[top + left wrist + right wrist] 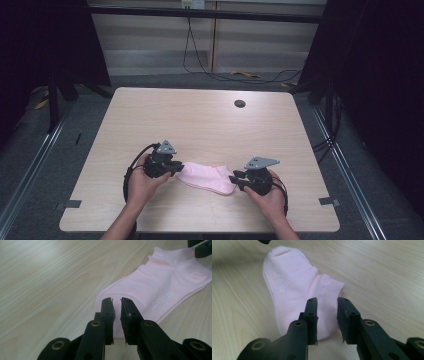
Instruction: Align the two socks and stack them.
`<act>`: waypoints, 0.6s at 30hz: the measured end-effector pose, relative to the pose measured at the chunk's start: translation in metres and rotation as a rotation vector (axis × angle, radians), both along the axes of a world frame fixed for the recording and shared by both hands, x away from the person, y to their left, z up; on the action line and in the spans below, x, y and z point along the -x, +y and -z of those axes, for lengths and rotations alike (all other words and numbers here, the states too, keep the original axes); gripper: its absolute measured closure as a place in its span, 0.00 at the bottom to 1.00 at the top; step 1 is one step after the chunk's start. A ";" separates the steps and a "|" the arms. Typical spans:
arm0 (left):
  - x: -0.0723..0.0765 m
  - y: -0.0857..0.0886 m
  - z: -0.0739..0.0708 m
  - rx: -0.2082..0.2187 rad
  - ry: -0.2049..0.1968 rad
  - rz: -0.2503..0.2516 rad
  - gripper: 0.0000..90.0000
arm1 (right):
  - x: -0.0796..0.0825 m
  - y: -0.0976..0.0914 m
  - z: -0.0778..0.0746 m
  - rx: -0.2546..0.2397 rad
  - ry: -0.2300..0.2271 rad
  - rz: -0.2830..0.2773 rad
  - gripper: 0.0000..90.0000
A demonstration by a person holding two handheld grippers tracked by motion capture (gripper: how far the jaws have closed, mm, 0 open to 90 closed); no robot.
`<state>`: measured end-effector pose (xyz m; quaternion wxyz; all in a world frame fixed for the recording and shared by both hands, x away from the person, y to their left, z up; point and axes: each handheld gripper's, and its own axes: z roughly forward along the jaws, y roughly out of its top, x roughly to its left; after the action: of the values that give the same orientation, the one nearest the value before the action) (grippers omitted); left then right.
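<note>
- pink sock (206, 177): lies flat on the near part of the wooden table (200, 120), between the two grippers, its long axis running from left to right in the high view.
- left gripper (176, 168): held in the person's left hand (142, 182), sitting at the left end of the sock. in the left gripper view the jaws are nearly together with a thin slit between them, poised over the edge of the fabric (150, 287); nothing shows pinched in the slit.
- right gripper (235, 179): held in the person's right hand (270, 192) at the right end of the sock. in the right gripper view the jaws stand apart with a clear gap, above the near edge of the sock (297, 287); they grip nothing.
- handling, as a judgement: the sock looks light, thin and limp, so it should fold and drape rather than hold any shape. it is not fragile, and the knit should not slip much in the jaws.
- where to take hold: an edge or an end suits best, since flat cloth gives the jaws little to bite on. each jaw tip would need to slide under the layers at the hem, and a hold at both ends would keep the sock stretched flat when lifted.
- other features: a dark round hole (240, 103) sits at the far side of the table, well apart from the sock.
</note>
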<state>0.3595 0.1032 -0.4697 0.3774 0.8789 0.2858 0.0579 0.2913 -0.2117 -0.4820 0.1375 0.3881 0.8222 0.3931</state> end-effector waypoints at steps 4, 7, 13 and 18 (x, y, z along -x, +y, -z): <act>-0.007 -0.013 0.008 -0.013 0.011 0.040 0.90 | 0.002 0.007 0.001 0.017 -0.007 -0.024 0.76; -0.012 -0.016 0.017 -0.031 0.023 0.029 0.93 | 0.001 0.010 0.006 0.030 0.009 -0.049 0.78; -0.016 -0.018 0.023 -0.053 0.013 0.020 0.93 | 0.000 0.011 0.013 0.042 0.021 -0.065 0.80; -0.014 -0.016 0.018 -0.017 0.018 0.003 0.87 | -0.003 0.011 0.013 0.047 0.017 -0.049 0.80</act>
<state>0.3731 0.0869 -0.4872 0.3674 0.8831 0.2872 0.0521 0.2947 -0.2008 -0.4955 0.1301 0.3677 0.8416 0.3736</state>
